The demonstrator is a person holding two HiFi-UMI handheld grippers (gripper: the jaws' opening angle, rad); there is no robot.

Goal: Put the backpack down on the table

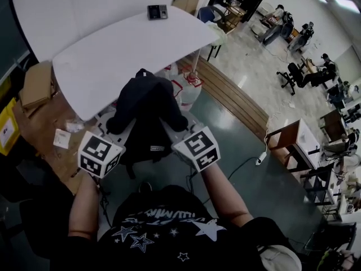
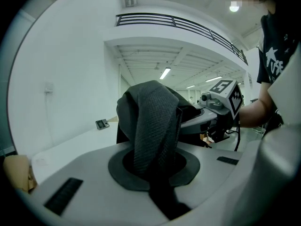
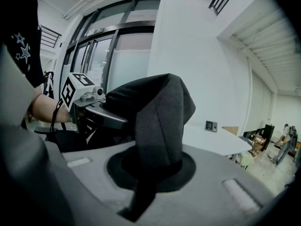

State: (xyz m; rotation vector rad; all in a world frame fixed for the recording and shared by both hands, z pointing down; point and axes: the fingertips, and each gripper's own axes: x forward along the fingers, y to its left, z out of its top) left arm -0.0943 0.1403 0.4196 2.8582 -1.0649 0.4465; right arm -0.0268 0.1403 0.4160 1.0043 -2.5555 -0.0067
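Left gripper: fingers pinched on a black shoulder strap. Right gripper: fingers likewise pinched on the other strap. The black backpack hangs between and just ahead of both sets of fingers. The white surface lies beyond, with a small device at its far edge.
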